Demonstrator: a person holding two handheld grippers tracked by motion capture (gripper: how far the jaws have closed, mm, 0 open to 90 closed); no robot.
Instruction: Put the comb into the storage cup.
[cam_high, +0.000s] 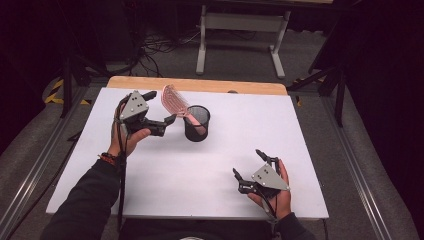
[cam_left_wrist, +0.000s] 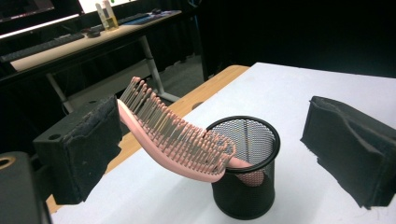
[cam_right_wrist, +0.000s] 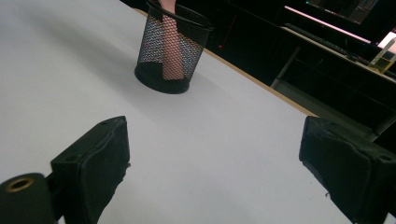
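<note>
hairbrush (cam_left_wrist: 177, 140) handle sunk in mesh cup (cam_left_wrist: 245, 186)

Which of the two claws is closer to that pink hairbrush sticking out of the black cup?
The left claw. It is open right beside the pink hairbrush, which leans out of the black mesh cup. The right claw is open too, far nearer the person over the white table.

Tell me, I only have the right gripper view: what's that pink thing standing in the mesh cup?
Observer: A pink hairbrush, handle down in the black mesh cup, its bristled head leaning out over the rim.
Operator: Is the left gripper holding it?
Observer: No. The left gripper is open beside the brush head, with gaps either side.
Operator: Where does the right gripper sit on the table?
Observer: The right gripper is open, near the white table's front edge.
</note>
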